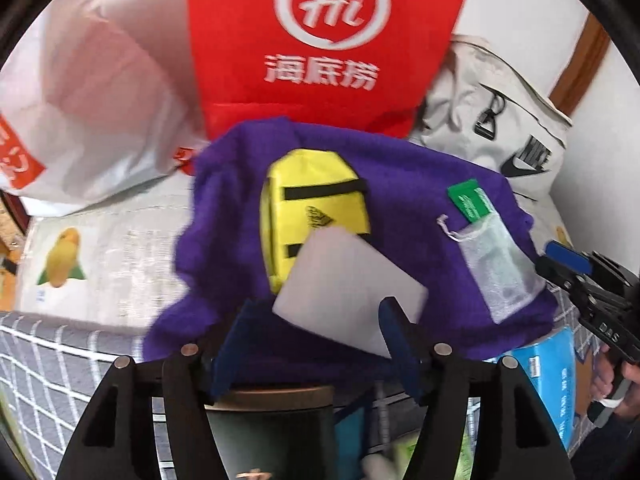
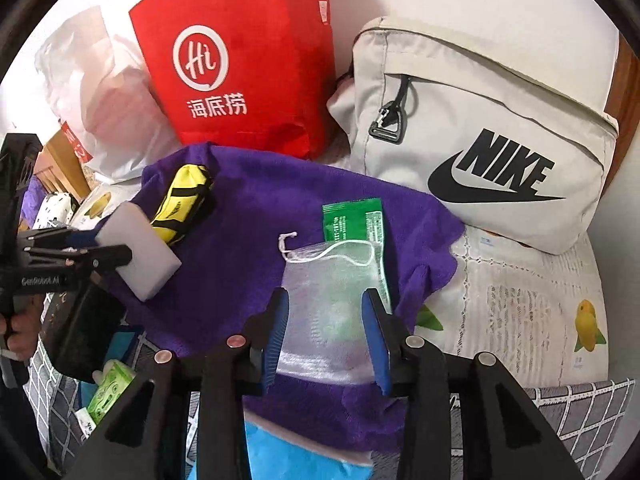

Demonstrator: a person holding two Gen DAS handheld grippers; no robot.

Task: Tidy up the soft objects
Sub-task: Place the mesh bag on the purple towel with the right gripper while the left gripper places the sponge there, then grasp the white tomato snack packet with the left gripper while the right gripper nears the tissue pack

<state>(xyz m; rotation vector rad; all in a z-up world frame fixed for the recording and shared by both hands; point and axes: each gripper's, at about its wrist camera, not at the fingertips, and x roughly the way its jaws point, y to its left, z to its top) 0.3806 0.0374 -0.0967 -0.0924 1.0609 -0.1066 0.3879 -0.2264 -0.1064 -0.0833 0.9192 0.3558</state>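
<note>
Purple towel (image 2: 248,216) backdrop: left fingers (image 1: 320,336) clamp a white sponge (image 1: 352,296); right fingers (image 2: 326,336) spread wide around mesh pouch (image 2: 332,304).

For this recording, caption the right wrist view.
Right tool open around mesh pouch on purple towel; left tool holds white sponge.

home: backpack (image 2: 480,140), shopping bags (image 2: 240,60)

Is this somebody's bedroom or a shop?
Probably a bedroom at home. A purple towel lies on a bird-print bedcover, with a backpack and a red shopping bag leaning against the wall.
</note>
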